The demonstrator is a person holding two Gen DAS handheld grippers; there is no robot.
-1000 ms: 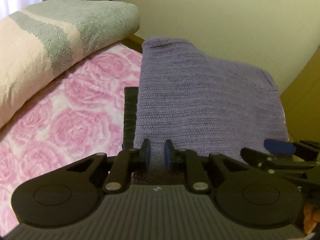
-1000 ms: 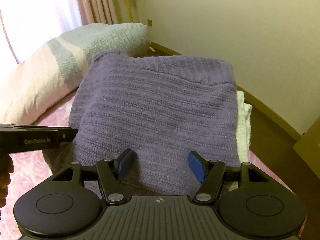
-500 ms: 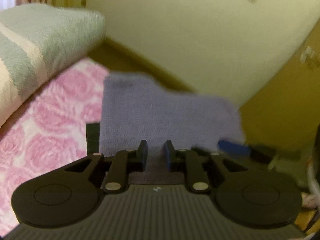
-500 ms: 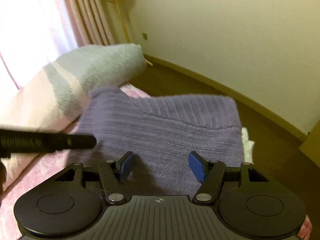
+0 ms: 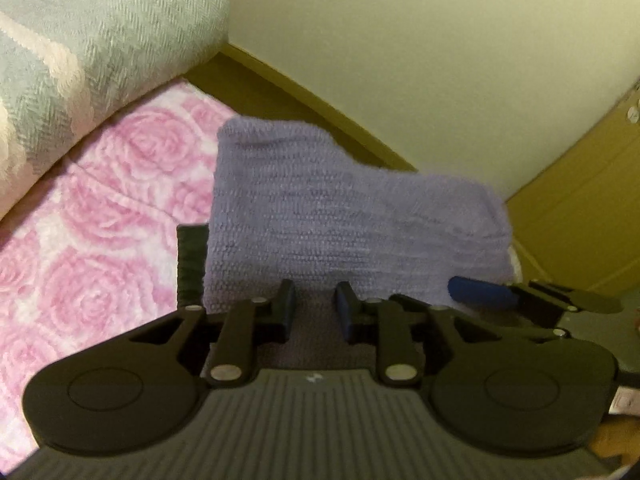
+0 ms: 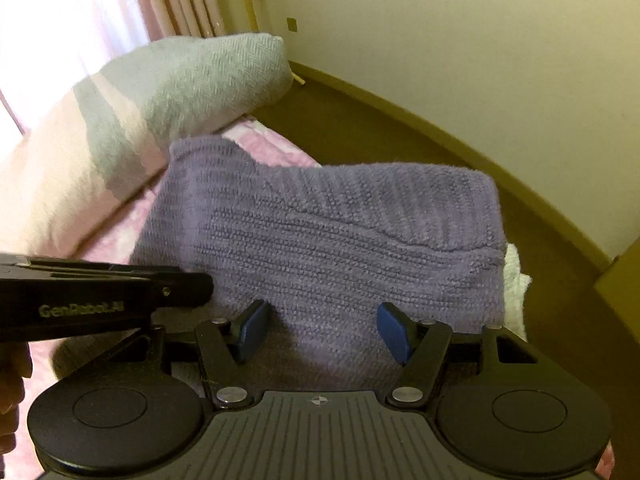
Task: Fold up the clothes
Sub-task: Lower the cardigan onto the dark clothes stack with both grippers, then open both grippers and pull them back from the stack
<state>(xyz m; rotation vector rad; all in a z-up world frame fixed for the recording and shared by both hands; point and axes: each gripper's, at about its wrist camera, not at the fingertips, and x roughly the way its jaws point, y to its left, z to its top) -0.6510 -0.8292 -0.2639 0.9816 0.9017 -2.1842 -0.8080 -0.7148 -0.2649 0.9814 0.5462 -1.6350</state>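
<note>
A folded purple knitted sweater (image 6: 340, 248) is found lying on the bed, on a pink rose-patterned bedspread (image 5: 100, 240), directly ahead of and below both grippers, its near hem passing beneath the jaws. Its long axis is seen running across both views, from the left gripper (image 5: 315, 308) side to the right gripper (image 6: 322, 330) side. The left gripper's jaws have just been opening; a narrow gap is shown between them, with knit behind the gap but nothing pressed by the pads. The right gripper's jaws are set wide apart and empty, over the near hem. Both grippers are judged about equally near, the left toward the left edge, the right nearer the middle. The knit is thick, ribbed and soft, with rounded folds. A white cloth (image 6: 516, 280) is glimpsed under the right edge, a dark strip (image 5: 193, 264) at the left. A grey-and-cream herringbone blanket (image 5: 88, 52) is piled beyond.
</note>
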